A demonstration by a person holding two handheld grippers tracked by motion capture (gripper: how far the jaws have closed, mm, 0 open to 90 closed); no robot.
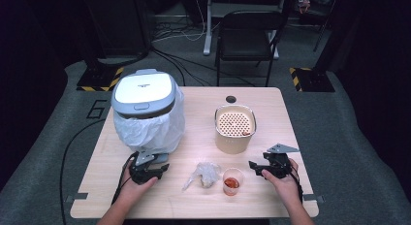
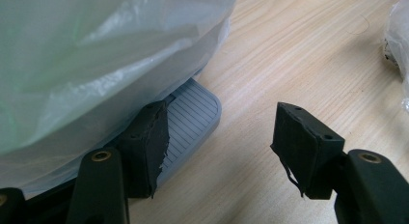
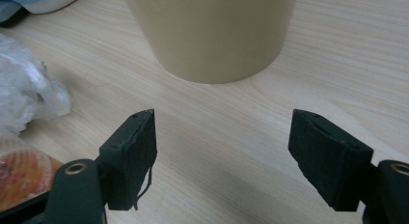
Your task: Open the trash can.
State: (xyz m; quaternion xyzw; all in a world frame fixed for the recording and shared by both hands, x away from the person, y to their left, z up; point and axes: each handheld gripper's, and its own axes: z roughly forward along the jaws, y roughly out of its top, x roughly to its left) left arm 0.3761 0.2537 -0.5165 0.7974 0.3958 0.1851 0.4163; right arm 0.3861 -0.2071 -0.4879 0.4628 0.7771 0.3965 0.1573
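Cup (image 1: pixel 233 181), one small clear one with orange-red contents, stood at the lower centre of the high view on the wooden surface (image 1: pixel 194 200), just right of one crumpled plastic wrap (image 1: pixel 203 174). One beige bin (image 1: pixel 235 129) with a perforated insert stood above it, and one grey-lidded bin (image 1: pixel 144 111) lined with a white bag at upper left. Two grippers rested low in frame: the left gripper (image 1: pixel 156 170) and the right gripper (image 1: pixel 255 168) each had jaws spread wide, holding nothing.
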